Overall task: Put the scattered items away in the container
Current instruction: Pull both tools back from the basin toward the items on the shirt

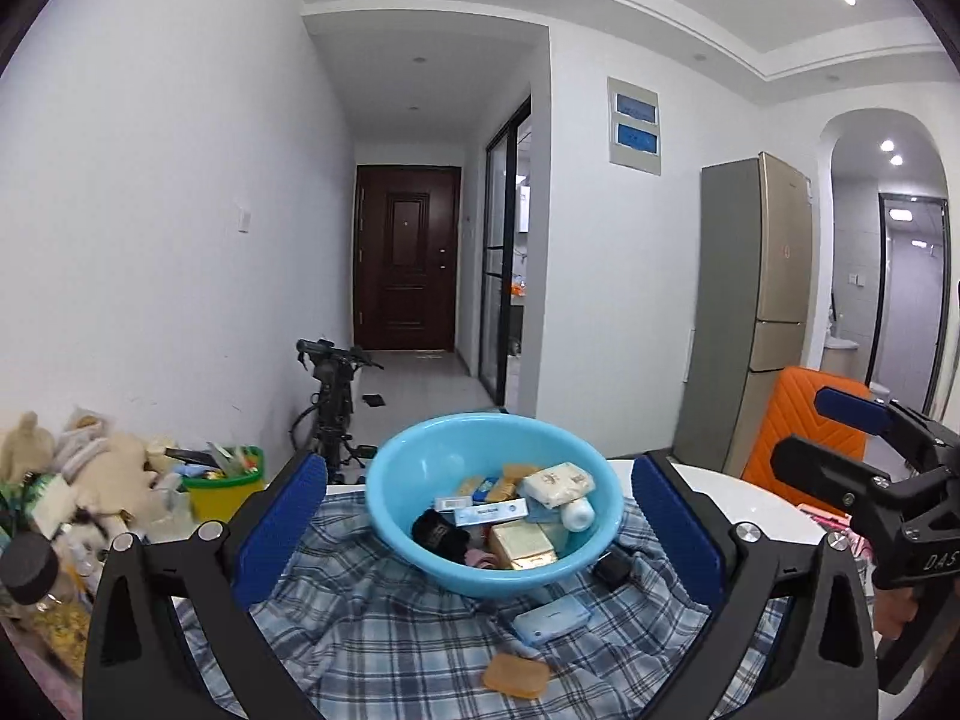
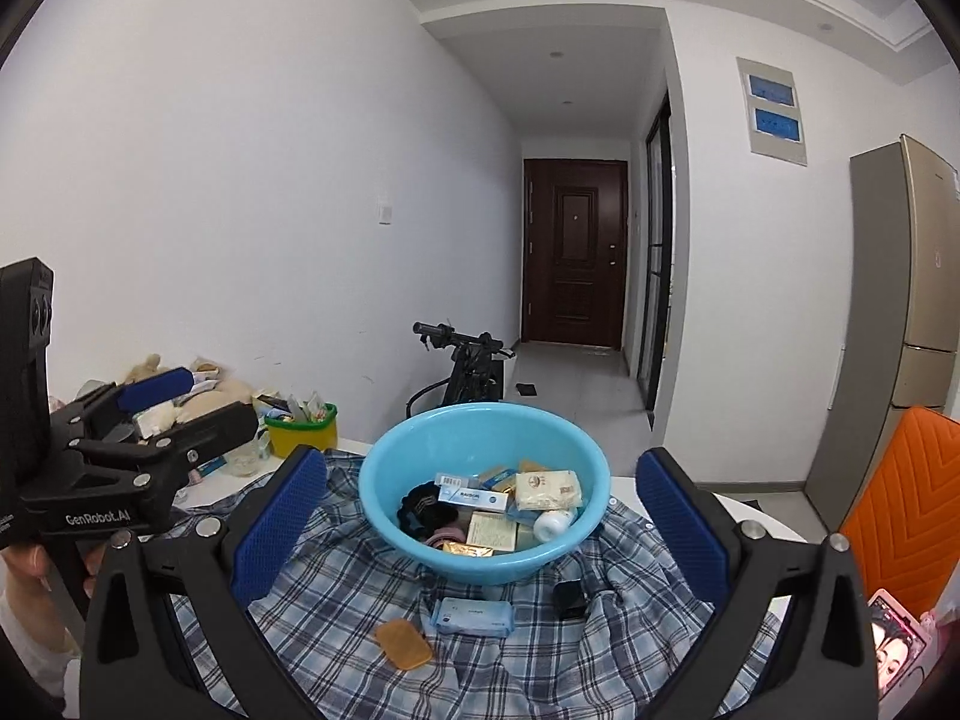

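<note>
A light blue basin [image 1: 414,546] sits on a blue-and-white plaid cloth [image 1: 390,642] spread over a white table [image 1: 744,504]; it already holds a jumble of small things, among them a white tissue packet [image 1: 558,483], a gold box [image 1: 522,546], a black rolled item [image 1: 441,534], a small white bottle [image 1: 578,514] and a flat blue-and-white box [image 1: 489,513]. Three items lie on the cloth on the near side of the basin: a pale blue wipes packet [image 1: 552,618], an orange flat piece [image 1: 516,675] nearest of all, and a small black object [image 1: 612,570] just beside the basin's near right wall (what it is cannot be told).

The left gripper [image 1: 480,528] has its blue-padded fingers [image 1: 282,522] spread wide apart, empty, framing the basin; the right gripper [image 2: 480,528] stands the same, wide apart and holding nothing, its blue pads [image 2: 681,522] either side of the basin. Each shows in the other's view, raised above the table at the side.

At the far left of the table are plush toys [image 1: 114,468] and a yellow-and-green tub [image 1: 222,489]; an orange chair [image 1: 804,426] stands at the right; a phone in a pink case [image 2: 897,642] lies at the near right edge.
</note>
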Tool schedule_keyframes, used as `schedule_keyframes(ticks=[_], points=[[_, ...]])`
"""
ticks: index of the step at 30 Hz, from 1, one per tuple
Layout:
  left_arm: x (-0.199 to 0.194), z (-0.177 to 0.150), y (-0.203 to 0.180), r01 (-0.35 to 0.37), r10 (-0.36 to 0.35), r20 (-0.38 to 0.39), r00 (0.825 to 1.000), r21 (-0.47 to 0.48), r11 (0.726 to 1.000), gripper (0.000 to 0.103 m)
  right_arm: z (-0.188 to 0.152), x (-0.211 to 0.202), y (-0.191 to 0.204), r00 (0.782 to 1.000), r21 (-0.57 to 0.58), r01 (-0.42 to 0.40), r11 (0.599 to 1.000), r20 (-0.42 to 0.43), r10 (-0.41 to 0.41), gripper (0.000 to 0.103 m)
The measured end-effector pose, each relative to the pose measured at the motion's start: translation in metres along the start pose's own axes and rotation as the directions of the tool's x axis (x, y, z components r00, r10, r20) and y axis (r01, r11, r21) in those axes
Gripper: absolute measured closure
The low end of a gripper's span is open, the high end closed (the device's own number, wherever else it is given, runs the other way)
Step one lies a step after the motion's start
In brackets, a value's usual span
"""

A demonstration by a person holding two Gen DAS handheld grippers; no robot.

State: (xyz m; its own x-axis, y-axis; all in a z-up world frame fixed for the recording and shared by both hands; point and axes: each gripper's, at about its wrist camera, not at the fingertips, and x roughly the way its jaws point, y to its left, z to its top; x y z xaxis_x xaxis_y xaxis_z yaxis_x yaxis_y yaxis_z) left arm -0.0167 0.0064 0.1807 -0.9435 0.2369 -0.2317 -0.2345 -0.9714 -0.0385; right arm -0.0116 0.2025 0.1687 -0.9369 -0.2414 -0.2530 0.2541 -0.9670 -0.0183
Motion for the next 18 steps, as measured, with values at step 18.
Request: schedule_keyframes(ticks=[18], points=[[0.058,-0.116,0.006,-0.016,0.0,-0.394,0.919,-0.037,0.999,0.0,-0.1,0.05,-0.008,0.963,0.025,0.007,1.0,-0.269,0.0,0.0]])
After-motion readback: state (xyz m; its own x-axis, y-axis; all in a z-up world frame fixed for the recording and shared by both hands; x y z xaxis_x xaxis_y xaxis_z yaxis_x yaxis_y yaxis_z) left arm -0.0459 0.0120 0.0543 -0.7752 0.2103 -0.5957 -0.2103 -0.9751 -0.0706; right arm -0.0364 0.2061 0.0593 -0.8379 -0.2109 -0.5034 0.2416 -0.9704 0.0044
